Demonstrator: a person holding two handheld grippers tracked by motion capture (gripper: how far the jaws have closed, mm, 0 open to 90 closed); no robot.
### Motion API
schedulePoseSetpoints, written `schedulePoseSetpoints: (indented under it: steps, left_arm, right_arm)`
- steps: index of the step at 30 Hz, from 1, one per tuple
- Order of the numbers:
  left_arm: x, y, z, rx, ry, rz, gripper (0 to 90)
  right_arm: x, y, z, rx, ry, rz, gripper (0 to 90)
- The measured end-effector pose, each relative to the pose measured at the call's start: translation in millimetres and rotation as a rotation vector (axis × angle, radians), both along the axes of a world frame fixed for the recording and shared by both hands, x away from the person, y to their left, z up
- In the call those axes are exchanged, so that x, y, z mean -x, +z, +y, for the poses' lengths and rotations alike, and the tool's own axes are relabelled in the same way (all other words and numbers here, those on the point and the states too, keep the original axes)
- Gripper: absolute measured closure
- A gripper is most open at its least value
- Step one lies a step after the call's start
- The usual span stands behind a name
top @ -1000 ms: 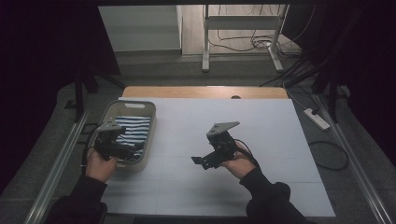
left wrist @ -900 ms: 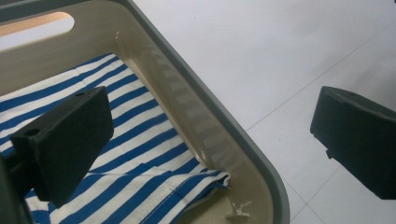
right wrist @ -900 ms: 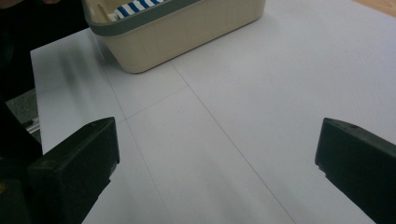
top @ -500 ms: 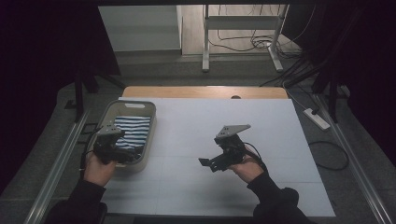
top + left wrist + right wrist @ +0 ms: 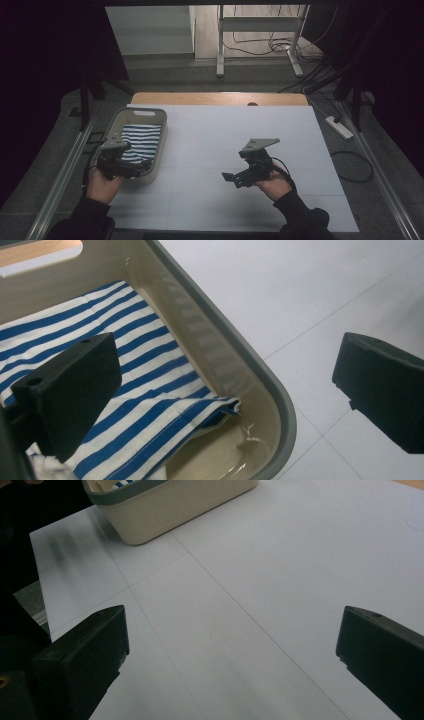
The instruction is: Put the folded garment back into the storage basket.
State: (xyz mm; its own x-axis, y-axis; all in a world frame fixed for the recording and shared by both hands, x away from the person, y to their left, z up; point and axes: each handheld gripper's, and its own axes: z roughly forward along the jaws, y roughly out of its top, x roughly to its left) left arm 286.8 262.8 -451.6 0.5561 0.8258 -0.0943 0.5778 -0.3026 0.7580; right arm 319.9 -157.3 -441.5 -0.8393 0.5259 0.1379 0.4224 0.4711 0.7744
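From above, my left gripper (image 5: 134, 171) hangs over the near end of the basket (image 5: 161, 145), where the striped cloth (image 5: 140, 141) lies, its length running away from me; my right gripper (image 5: 239, 178) is well apart over the table (image 5: 210, 135). Along my left jaws, spread wide, one sits above the cloth (image 5: 100, 390), the other outside the rim (image 5: 240, 360). My right jaws, also spread, face the basket (image 5: 175, 502).

Looks like a lab or recording studio setup, not anybody's home. The tabletop (image 5: 220, 145) is covered in a plain white sheet and boxed in by dark curtains (image 5: 55, 60) on both sides. Behind it there's a metal stand (image 5: 260, 35) on a bare floor with loose cables (image 5: 260, 47) snaking around, plus a white power strip (image 5: 339, 127) lying on the grey floor to the right.
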Motion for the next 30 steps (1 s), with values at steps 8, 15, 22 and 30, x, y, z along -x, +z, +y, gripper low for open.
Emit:
schedulePoseSetpoints:
  steps: [8,15,22,30]
  left_arm:
    - [5.2,-1.2,0.9,-0.002,0.007,-0.001,0.0]
    - [10.7,-0.6,2.3,0.000,0.009,-0.005,0.0]
    - [15.8,-0.8,4.3,0.004,0.011,-0.004,0.0]
    - [21.6,-1.6,7.3,0.005,0.017,-0.006,0.0]
  right_arm:
    - [4.4,-0.9,-13.5,-0.007,-0.015,0.005,0.6]
    - [9.0,-1.0,-23.5,-0.015,-0.041,0.000,0.0]
    - [14.6,1.1,-30.4,-0.020,-0.060,-0.017,0.0]
    - [19.5,0.7,-39.1,-0.010,-0.078,-0.018,0.0]
